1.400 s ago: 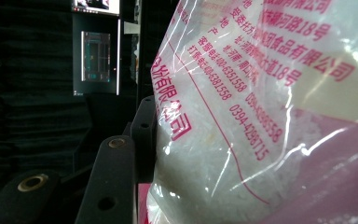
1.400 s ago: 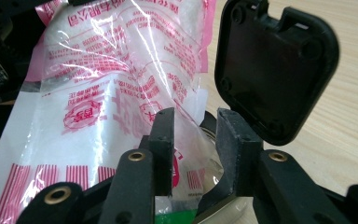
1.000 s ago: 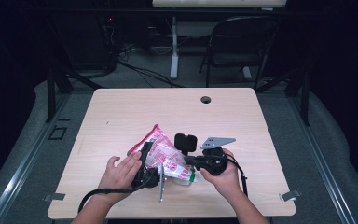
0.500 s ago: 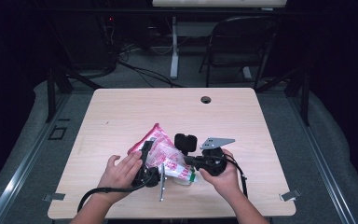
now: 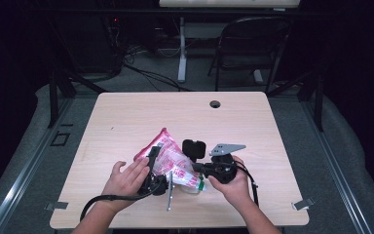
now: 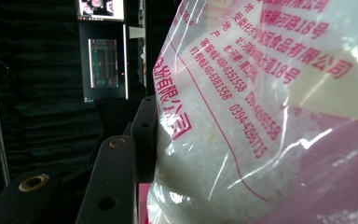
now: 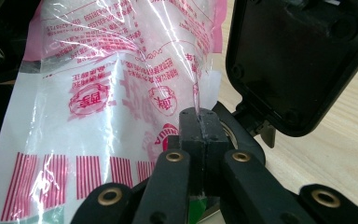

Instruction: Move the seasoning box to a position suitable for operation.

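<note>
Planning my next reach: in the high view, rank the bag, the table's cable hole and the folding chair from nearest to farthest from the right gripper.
From the right gripper:
1. Bag, pinched in its jaws, left.
2. Cable hole, at the table's far edge.
3. Folding chair, beyond the table.

We counted one pink-printed plastic bag, held between two grippers: the left gripper on one side of it, the right gripper on the other. Two hands bore them. Beyond the grippers stood one table, one folding chair behind it.
</note>
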{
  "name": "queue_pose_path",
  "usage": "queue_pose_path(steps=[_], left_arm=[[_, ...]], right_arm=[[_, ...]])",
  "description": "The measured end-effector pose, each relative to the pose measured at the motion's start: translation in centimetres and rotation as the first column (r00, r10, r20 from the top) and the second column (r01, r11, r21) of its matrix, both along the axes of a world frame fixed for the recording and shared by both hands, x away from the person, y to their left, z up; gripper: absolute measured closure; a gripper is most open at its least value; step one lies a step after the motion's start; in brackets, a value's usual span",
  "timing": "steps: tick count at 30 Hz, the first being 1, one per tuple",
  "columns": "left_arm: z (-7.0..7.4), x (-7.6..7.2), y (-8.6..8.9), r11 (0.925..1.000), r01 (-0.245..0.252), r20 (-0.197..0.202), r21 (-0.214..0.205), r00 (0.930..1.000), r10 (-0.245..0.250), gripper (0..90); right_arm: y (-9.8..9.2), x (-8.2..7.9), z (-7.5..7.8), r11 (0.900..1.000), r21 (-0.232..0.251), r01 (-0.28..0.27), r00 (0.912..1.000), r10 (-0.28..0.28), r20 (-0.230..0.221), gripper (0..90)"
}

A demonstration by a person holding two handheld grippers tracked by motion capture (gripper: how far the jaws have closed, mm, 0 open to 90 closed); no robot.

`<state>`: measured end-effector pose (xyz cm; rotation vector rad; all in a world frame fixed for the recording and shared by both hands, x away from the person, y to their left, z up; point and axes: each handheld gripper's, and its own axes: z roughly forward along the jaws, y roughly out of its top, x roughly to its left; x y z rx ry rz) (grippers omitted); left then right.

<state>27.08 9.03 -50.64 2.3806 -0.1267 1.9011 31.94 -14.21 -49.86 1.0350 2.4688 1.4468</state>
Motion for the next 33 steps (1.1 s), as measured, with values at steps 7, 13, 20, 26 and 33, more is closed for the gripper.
queue_pose_path(steps=[7,13,20,26,33], left_arm=[[0.12,-0.11,0.01,1.0,0.0,0.003,0.01,1.0,0.0,60.1],[0.07,-0.14,0.0,1.0,-0.003,-0.001,0.006,1.0,0.003,60.1],[0.09,-0.16,0.0,1.0,0.001,0.003,0.008,1.0,-0.001,60.2],[0.15,-0.18,-0.02,0.9999,0.003,0.008,0.014,1.0,-0.003,60.2],[0.27,-0.2,-0.1,0.9996,0.007,0.016,0.029,0.9999,-0.007,60.3]], right_arm=[[0.04,-0.06,-0.03,1.0,-0.001,-0.004,1.0,0.004,-0.002,90.0],[0.04,-0.07,-0.05,1.0,-0.001,-0.003,1.0,0.003,-0.001,90.0],[0.07,-0.08,-0.09,1.0,0.001,-0.002,1.0,0.002,0.0,90.0],[0.08,-0.09,-0.11,1.0,0.002,-0.002,1.0,0.002,0.001,90.0],[0.09,-0.11,-0.13,1.0,0.003,0.002,1.0,-0.002,0.003,90.0]])
